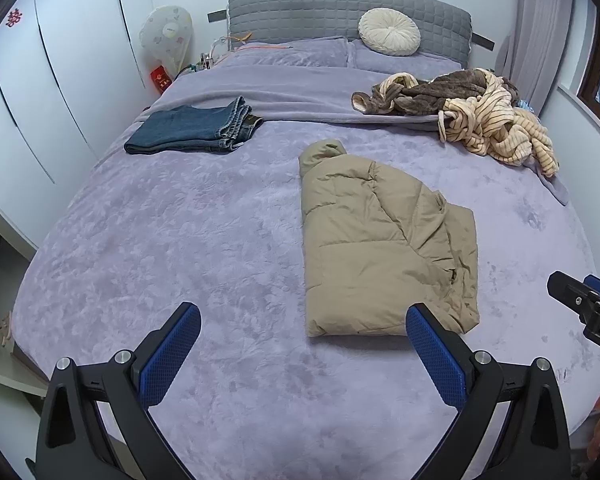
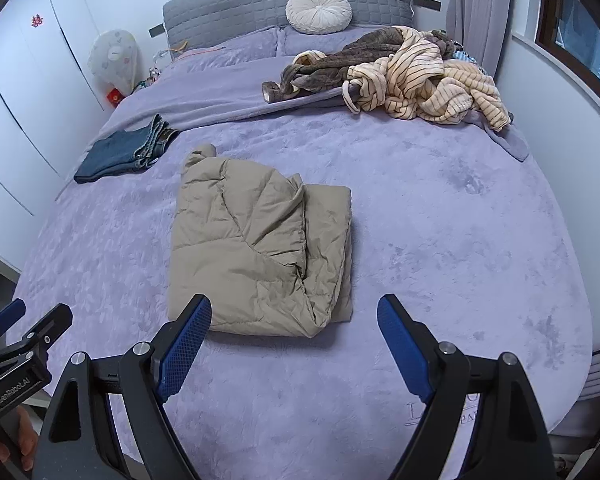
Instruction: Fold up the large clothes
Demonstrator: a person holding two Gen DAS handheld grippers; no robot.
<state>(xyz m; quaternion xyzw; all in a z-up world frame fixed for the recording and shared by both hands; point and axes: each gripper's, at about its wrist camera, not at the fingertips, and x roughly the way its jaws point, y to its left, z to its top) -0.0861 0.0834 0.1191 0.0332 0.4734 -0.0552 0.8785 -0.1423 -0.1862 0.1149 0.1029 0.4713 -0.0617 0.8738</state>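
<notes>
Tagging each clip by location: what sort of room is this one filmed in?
A bedroom, very likely at home: a large bed with a padded headboard and pillows, white wardrobe doors along the wall, and clothes on the bed, including folded jeans and a tan jacket.

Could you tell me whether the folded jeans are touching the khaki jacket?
Apart: in the right wrist view, bare purple bedcover separates the jeans from the jacket.

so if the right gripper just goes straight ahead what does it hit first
Most likely the near edge of the folded tan jacket. The right gripper is open, aimed at it over bare purple bedspread; depth is hard to judge, so it might brush the bedspread first.
</notes>
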